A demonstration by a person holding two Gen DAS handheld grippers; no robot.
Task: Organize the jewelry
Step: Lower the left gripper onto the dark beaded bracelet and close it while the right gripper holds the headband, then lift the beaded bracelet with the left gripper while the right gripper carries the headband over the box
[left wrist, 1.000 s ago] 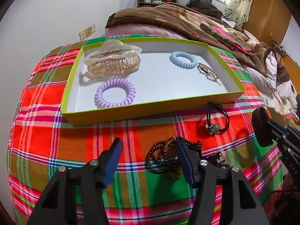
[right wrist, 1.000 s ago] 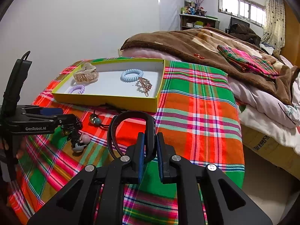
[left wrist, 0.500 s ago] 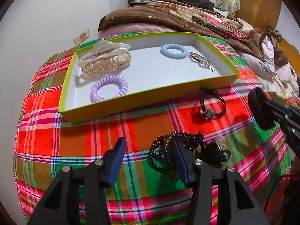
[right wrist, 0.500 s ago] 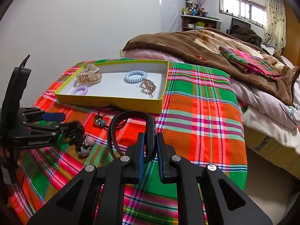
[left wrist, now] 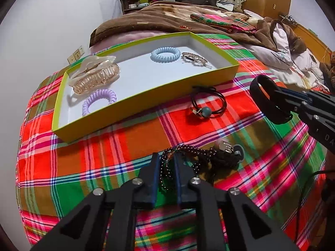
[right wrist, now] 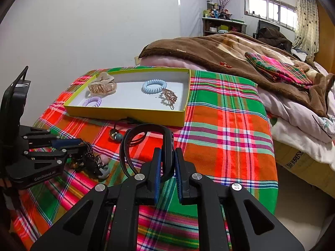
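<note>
A: Left wrist view: your cloth [left wrist: 129, 138] covers the table, the tray [left wrist: 146, 96] sits on it, and four pieces already lie inside.

B: Which four?

A: Biggest first: the claw clip [left wrist: 95, 74] at the left end, the blue coil tie [left wrist: 165, 54] near the far wall, the purple coil tie [left wrist: 99, 100] by the near wall, and the barrette [left wrist: 195, 59] just beside the blue one.

B: And your grippers?

A: Your left gripper [left wrist: 166, 163] is pinched narrow on the bead bracelet [left wrist: 188, 154], which rests on the cloth in front of the tray. Your right gripper [right wrist: 167, 161] is clamped on the black band [right wrist: 146, 144], held above the cloth.

B: What could go wrong?

A: I judge the bracelet loops the main risk. They lie tangled with a dark clump and a small metal charm [left wrist: 225, 146], so lifting may drag that along or let strands slip free. The band, gripped on one side only, could swing and catch the tray wall. The black hair tie [left wrist: 209, 104], touching nothing near the tray's front, could be knocked.
</note>
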